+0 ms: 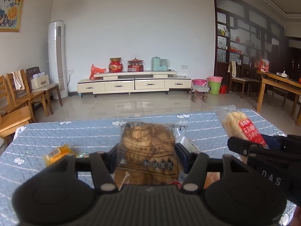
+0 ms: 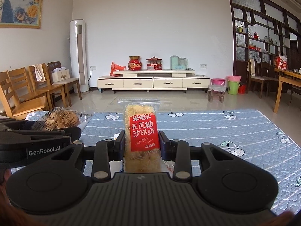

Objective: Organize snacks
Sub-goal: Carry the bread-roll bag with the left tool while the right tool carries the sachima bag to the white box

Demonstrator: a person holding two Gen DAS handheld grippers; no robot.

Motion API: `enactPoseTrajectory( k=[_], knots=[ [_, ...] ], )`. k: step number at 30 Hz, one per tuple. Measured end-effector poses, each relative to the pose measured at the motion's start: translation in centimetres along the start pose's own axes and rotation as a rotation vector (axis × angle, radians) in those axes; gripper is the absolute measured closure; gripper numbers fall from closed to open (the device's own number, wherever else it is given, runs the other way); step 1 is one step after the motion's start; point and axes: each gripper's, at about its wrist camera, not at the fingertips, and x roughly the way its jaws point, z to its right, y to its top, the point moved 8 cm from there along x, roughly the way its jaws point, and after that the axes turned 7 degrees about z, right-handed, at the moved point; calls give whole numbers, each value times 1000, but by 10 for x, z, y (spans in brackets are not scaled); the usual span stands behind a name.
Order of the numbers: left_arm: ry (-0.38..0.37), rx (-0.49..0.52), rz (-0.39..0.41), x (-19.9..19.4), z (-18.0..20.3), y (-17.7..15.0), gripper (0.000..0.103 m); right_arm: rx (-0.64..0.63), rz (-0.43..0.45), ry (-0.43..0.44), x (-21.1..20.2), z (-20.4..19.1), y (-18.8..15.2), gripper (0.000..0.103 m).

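Observation:
My left gripper (image 1: 147, 155) is shut on a clear packet of brown cake (image 1: 148, 150) and holds it upright above the blue quilted table (image 1: 75, 133). My right gripper (image 2: 142, 145) is shut on a red-labelled sachima packet (image 2: 142, 131), also upright above the table. The two grippers are side by side: the right one shows in the left wrist view (image 1: 263, 150) with its packet (image 1: 242, 126), and the left one shows in the right wrist view (image 2: 37, 137) with the brown packet (image 2: 58, 120). A small orange packet (image 1: 56, 153) lies on the table at the left.
A white box edge (image 1: 188, 144) and more wrappers lie partly hidden under the grippers. Wooden chairs (image 1: 22, 98) stand left of the table, a wooden table (image 1: 278, 86) to the far right. A TV cabinet (image 1: 131, 83) stands at the far wall.

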Motion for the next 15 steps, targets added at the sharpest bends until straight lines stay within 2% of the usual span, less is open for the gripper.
enactPoseTrajectory(
  k=[15],
  knots=[
    [-18, 1, -52, 27, 0, -10, 43, 29, -63, -4, 23, 4, -9, 61]
  ],
)
